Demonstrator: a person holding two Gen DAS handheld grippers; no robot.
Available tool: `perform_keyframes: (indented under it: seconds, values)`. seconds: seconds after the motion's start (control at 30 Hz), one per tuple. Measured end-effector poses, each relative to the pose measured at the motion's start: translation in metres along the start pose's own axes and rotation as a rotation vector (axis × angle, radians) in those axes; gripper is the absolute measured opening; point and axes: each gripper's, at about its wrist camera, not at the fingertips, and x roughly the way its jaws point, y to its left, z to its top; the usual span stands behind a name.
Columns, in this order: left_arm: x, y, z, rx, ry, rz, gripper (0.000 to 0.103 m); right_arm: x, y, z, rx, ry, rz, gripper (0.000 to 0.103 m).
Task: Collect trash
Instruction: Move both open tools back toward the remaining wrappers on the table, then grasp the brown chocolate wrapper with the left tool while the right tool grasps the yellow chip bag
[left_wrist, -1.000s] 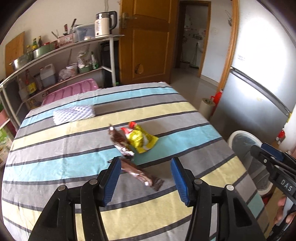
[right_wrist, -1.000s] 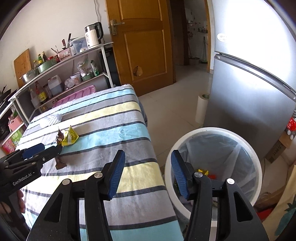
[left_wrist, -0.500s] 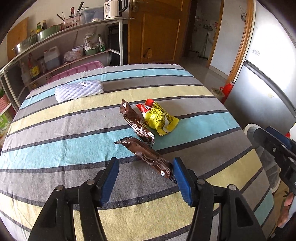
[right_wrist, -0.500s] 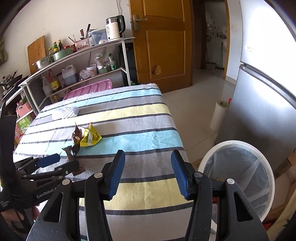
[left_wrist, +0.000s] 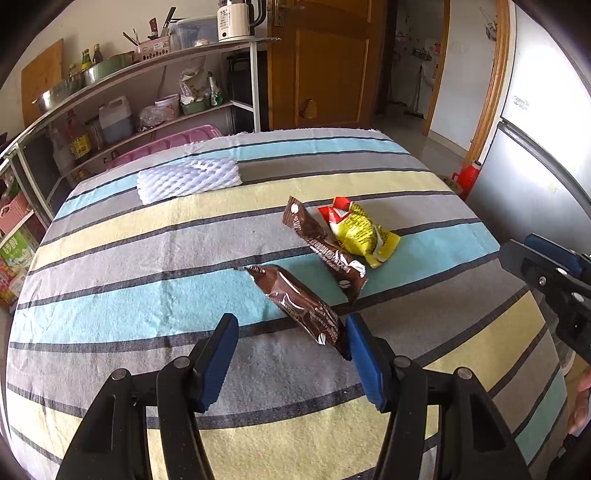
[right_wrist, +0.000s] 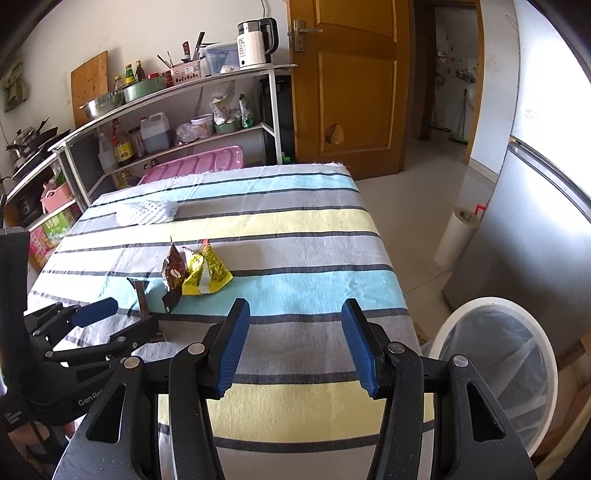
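Note:
A brown wrapper (left_wrist: 299, 302) lies on the striped tablecloth (left_wrist: 147, 295), its near end between the tips of my open left gripper (left_wrist: 290, 332), close to the right finger. A second brown wrapper (left_wrist: 325, 251) and a yellow-red wrapper (left_wrist: 362, 232) lie just beyond. A white foam net (left_wrist: 188, 179) lies farther back. My right gripper (right_wrist: 295, 332) is open and empty above the table's right part. From there the left gripper (right_wrist: 110, 321) shows at the left, with the wrappers (right_wrist: 195, 269) beside it. A white lined trash bin (right_wrist: 495, 369) stands on the floor at the right.
A metal shelf rack (right_wrist: 177, 110) with bottles, pots and a kettle stands behind the table. A pink tray (right_wrist: 195, 166) lies at the table's far edge. A fridge (right_wrist: 546, 203) and a white roll (right_wrist: 454, 236) stand right, a wooden door (right_wrist: 351, 81) behind.
My left gripper has moved forward and down to the near brown wrapper. My right gripper has swung left from over the bin to over the table.

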Motion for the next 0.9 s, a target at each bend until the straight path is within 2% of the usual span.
perform_keyframes:
  seconds: [0.1,0.23,0.4,0.77,0.9]
  values:
    - [0.0,0.012,-0.002,-0.03,-0.001,-0.028,0.054,0.005,0.005,0.003,-0.005,0.01,0.011,0.053]
    - [0.0,0.022,-0.002,-0.044,-0.003,-0.047,0.053,0.01,0.014,0.007,-0.013,0.023,0.027,0.053]
    - [0.001,0.032,0.0,-0.057,-0.001,-0.063,0.052,0.017,0.027,0.017,-0.059,0.03,0.035,0.053]
    - [0.007,0.053,0.018,-0.118,-0.006,-0.083,0.052,0.064,0.052,0.032,-0.111,0.102,0.113,0.053]
    - [0.012,0.054,0.024,-0.111,-0.006,-0.089,0.052,0.074,0.062,0.035,-0.132,0.101,0.15,0.053]
